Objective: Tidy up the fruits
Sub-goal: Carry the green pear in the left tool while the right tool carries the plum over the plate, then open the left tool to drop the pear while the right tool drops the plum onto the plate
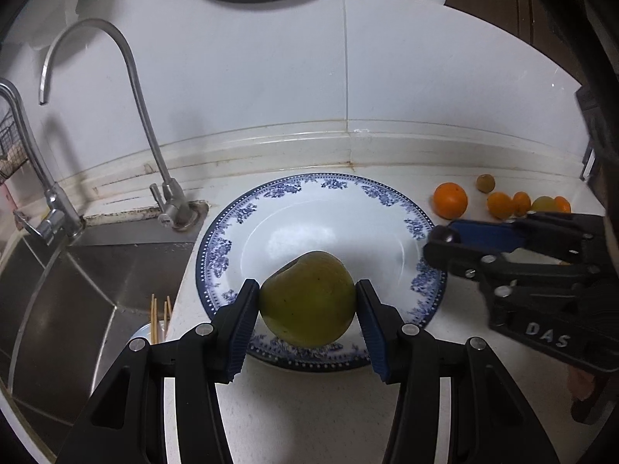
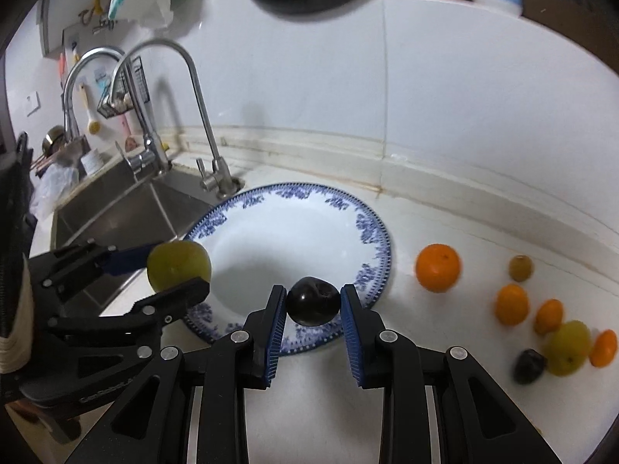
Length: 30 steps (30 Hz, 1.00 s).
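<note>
Fingers of the left gripper (image 1: 307, 301) clamp a green pear-like fruit (image 1: 308, 298) at lower centre, held over the near rim of the blue-patterned plate (image 1: 387, 193). The right gripper (image 2: 313, 301) grips a dark plum (image 2: 312, 301) above the plate's near right edge. Both fruits sit just short of the plate's bare centre, which lies directly ahead. Oranges (image 2: 438, 267) and other small fruits wait on the worktop (image 2: 445, 348) at right.

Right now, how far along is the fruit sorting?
Done: nothing; the plate holds no fruit. In hand: the left hand-held gripper grips a green fruit and the right hand-held gripper a dark plum, both over the plate. Left: oranges and other fruit on the counter.
</note>
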Tool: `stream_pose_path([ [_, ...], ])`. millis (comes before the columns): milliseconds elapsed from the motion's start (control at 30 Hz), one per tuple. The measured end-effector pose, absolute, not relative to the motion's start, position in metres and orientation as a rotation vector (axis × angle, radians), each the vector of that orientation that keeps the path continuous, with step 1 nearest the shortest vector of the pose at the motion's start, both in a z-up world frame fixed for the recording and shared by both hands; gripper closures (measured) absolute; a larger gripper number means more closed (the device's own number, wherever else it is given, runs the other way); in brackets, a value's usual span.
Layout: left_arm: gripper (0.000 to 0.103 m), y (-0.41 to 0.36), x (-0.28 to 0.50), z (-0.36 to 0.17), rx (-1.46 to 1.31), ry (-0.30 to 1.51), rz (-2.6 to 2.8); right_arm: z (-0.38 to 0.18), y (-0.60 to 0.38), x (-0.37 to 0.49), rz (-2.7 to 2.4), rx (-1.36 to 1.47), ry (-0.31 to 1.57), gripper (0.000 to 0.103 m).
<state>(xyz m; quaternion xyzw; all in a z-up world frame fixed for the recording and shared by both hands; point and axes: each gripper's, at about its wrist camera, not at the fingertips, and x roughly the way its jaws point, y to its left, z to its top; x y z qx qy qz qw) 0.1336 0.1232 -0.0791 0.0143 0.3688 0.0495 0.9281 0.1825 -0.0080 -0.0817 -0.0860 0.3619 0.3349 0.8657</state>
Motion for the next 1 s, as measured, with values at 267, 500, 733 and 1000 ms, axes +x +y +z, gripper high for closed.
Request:
stream_pose_path([
  [267, 0.053, 0.130, 0.148, -0.090, 0.042, 0.777, 0.100, -0.102, 0.006, 0.201, 0.709, -0.207, 0.792, 0.073],
  [500, 0.046, 0.132, 0.149, -0.089, 0.036, 0.778, 0.106, -0.099, 0.008, 0.202, 0.715, -0.205, 0.783, 0.073],
  [733, 0.039, 0.128, 0.140, -0.076, 0.025, 0.756, 0.122, -0.089, -0.003, 0.196, 0.696, -0.175, 0.768, 0.066],
  [1000, 0.039, 0.106, 0.122, -0.051, 0.019, 0.706, 0.079, -0.063, -0.035, 0.171, 0.637, -0.141, 0.709, 0.066],
])
